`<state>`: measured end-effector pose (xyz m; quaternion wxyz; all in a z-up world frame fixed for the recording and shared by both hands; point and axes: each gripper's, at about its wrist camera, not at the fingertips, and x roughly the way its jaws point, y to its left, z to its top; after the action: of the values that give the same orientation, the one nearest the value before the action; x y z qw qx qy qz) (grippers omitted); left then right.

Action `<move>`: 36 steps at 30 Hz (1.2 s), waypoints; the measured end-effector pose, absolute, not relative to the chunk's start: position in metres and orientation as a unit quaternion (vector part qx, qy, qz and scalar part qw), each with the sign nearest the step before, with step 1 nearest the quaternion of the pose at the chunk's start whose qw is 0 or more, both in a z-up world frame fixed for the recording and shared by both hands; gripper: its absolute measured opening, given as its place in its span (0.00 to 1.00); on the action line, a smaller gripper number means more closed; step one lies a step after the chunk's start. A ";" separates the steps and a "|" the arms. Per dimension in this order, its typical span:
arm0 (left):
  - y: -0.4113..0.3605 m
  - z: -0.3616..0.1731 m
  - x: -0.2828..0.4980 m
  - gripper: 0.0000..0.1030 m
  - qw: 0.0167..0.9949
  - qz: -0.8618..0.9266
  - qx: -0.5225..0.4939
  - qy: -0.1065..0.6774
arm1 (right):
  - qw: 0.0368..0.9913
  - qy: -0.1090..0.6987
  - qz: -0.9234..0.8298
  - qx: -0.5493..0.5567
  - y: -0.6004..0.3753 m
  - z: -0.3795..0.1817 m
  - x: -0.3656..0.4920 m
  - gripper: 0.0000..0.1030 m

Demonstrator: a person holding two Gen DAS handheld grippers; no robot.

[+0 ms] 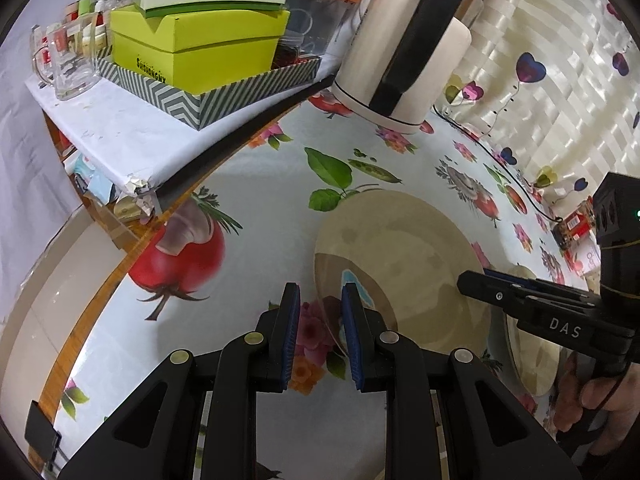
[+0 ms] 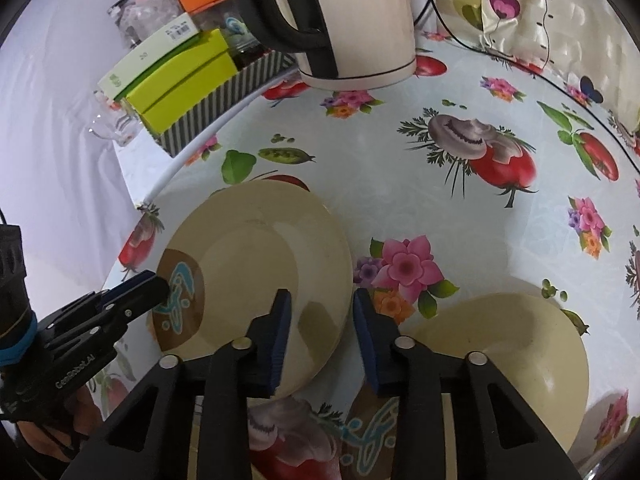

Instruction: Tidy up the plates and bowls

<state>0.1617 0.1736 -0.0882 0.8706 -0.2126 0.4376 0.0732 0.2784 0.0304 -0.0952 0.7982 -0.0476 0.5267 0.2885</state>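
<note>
both grippers straddle opposite rims of the cream plate [image 2: 256, 264] on the flowered table [image 2: 460, 208]: left gripper [image 1: 320, 332] and right gripper [image 2: 320, 336], fingers apart, nothing clamped. likely pre-lift; next, close and carry it onto the second plate [image 2: 504, 344] nearby.

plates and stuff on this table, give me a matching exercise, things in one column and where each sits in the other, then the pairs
1. kettle
2. left tool
3. green box
4. right tool

a. in the striped tray
b. astride the cream plate's patterned edge
c. standing on the floral tablecloth, by the shelf
d. astride the plate's plain edge

Pairs: 1-c, 2-b, 3-a, 4-d
</note>
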 end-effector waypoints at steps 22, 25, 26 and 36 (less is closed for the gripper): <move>0.172 -0.088 0.165 0.21 0.865 0.059 -0.226 0.444 | 0.799 0.526 0.290 -0.031 0.032 -0.097 0.282 0.23; 0.171 -0.084 0.163 0.21 0.865 0.060 -0.225 0.443 | 0.799 0.525 0.291 -0.030 0.033 -0.094 0.281 0.23; 0.171 -0.082 0.162 0.21 0.866 0.061 -0.225 0.443 | 0.800 0.524 0.292 -0.030 0.033 -0.092 0.280 0.23; 0.163 -0.063 0.144 0.21 0.869 0.063 -0.218 0.439 | 0.803 0.518 0.294 -0.025 0.028 -0.075 0.264 0.23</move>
<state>0.1436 0.1634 -0.0626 0.8695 -0.2183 0.4386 0.0631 0.2636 0.0283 -0.0748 0.8030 -0.0248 0.5180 0.2936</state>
